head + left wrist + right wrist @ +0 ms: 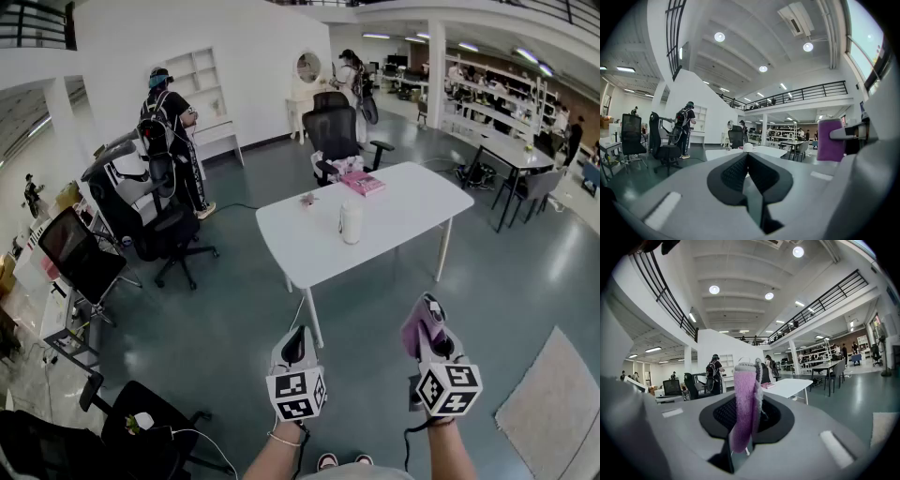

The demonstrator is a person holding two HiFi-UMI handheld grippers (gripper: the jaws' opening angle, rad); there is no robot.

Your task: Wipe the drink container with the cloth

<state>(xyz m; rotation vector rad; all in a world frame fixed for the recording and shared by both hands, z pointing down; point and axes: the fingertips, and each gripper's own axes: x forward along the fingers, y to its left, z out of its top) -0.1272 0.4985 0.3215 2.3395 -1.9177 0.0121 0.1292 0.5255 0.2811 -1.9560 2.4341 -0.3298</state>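
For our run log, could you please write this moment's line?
left hand-held gripper: shut, empty | right hand-held gripper: shut on cloth | container: on table, not reached

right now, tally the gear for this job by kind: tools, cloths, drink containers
tool: 2, the left tool and the right tool
cloth: 1, purple, clamped in the right tool
drink container: 1, standing on the white table
total: 4
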